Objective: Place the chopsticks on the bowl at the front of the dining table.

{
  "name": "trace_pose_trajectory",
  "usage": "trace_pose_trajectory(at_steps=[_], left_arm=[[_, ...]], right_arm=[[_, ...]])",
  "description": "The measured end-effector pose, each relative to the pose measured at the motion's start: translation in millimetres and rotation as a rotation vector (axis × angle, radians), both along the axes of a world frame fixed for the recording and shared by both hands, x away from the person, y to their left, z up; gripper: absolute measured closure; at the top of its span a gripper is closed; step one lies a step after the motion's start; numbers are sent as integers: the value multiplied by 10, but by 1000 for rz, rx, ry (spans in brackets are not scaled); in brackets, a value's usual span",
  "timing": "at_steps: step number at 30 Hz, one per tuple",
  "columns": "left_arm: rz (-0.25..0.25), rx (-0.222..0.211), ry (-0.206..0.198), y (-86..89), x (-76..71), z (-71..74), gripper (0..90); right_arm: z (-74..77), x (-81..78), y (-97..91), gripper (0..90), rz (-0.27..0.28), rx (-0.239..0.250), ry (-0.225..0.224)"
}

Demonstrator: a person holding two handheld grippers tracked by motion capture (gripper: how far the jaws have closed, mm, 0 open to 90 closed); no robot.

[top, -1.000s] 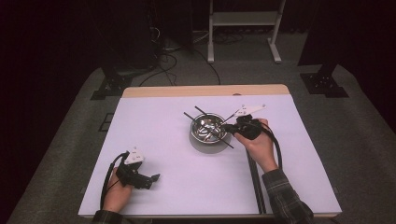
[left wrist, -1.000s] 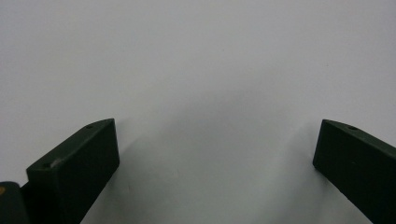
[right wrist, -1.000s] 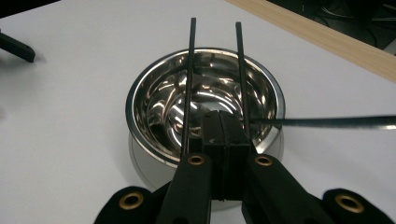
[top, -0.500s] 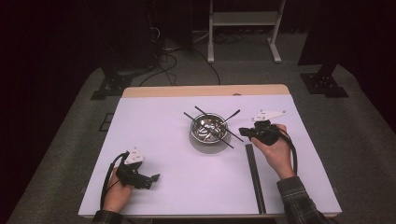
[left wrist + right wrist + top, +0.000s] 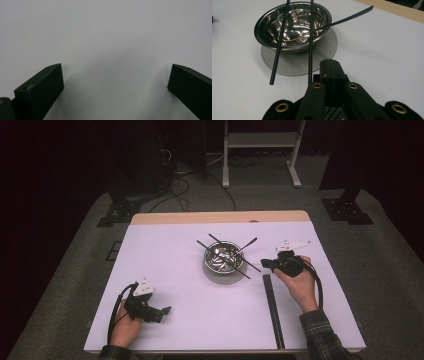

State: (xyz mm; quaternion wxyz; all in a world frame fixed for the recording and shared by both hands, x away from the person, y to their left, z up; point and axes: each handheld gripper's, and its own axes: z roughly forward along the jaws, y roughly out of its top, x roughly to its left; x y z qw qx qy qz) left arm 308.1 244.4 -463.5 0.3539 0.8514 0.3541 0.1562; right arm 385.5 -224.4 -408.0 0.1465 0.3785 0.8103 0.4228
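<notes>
A shiny steel bowl (image 5: 209,261) (image 5: 263,35) stands on a grey disc (image 5: 220,277) (image 5: 328,51) mid-table. Two black chopsticks (image 5: 235,262) (image 5: 278,46) lie across its rim, and a dark spoon handle (image 5: 349,15) sticks out of it. My right gripper (image 5: 266,264) (image 5: 329,65) is just right of the bowl, low over the table, shut with nothing between its jaws. One chopstick's near end (image 5: 310,72) lies close beside its tip. My left gripper (image 5: 165,310) (image 5: 116,68) rests at the front left, open wide over bare white table.
A long black strip (image 5: 273,310) lies on the white tabletop (image 5: 165,260) in front of my right hand, running toward the front edge. The table's wooden far edge (image 5: 220,216) (image 5: 392,7) is beyond the bowl. Stands and cables sit on the floor behind.
My right gripper has drawn back to the right, away from the bowl's rim. The left gripper and the bowl have stayed put.
</notes>
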Motion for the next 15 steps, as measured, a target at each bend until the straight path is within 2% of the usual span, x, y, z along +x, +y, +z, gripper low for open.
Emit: trace_pose_trajectory(at_steps=[15], left_arm=[[-1,2,-1,0,0,1,0]], right_arm=[[-112,-20,86,896,53,-4,33]])
